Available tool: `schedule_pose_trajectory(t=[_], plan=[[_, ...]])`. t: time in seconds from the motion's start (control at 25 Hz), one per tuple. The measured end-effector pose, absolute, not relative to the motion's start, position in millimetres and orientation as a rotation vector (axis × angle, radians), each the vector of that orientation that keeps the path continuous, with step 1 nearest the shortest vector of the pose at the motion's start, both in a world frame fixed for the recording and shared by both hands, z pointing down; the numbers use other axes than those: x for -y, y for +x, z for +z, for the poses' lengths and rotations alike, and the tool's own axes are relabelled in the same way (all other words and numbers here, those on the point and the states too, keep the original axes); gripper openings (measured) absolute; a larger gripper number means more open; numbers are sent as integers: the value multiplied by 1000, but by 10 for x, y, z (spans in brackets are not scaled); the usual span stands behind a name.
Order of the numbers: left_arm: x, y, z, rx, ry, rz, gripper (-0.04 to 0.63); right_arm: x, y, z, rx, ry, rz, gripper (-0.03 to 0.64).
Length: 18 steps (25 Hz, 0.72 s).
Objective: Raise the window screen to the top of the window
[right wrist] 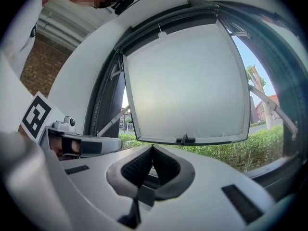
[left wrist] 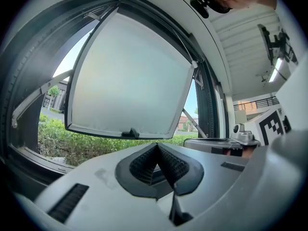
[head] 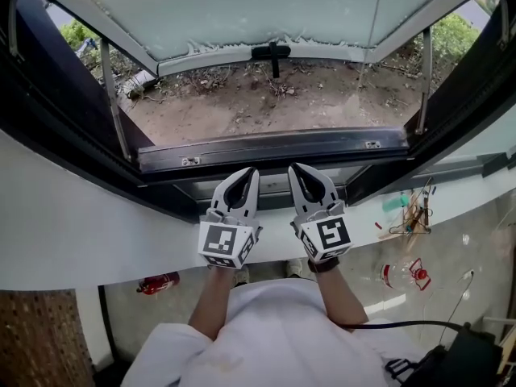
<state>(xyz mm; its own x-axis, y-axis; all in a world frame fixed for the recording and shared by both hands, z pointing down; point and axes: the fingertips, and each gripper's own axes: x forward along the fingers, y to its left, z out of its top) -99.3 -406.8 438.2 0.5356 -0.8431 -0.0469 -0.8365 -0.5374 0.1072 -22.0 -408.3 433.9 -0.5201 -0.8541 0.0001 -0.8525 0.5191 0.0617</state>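
Note:
The window stands open, its frosted sash [head: 266,6] swung outward with a black handle [head: 272,52] on its lower edge. A dark rail [head: 274,146] with two small metal clips runs along the bottom of the opening; no screen mesh shows above it. Both grippers lie level and side by side on the inner frame just below this rail. My left gripper [head: 251,171] has its tips together, and so does my right gripper [head: 295,168]. In the gripper views the left pads [left wrist: 157,144] and right pads [right wrist: 152,147] meet with nothing visible between them.
A white sill [head: 81,216] curves across below the frame. Metal stays [head: 113,95] [head: 425,79] hold the sash at both sides. Bare soil and a green hedge [left wrist: 72,143] lie outside. A red object [head: 159,283] and small clutter [head: 411,216] sit on the floor below.

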Motion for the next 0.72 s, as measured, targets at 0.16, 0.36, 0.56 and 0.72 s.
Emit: schedule_pose_trajectory(t=[0.16,0.36,0.56,0.72], plan=[[4079,-1014,4419,1488,2675,-123,2,4110,-207,4371,2710,1541,-46,3],[4078,-1039,4454,1489,2668,-96,2,4132,-217,4393,2708,1544,-25,3],[4059,-984,4443,1465,2686,-86,2,4119,-263,4403,2718,1526,-17,3],[4037,-928,4420,1447,2701,-87,2,4112,-285,4408,2721,1512,-17,3]])
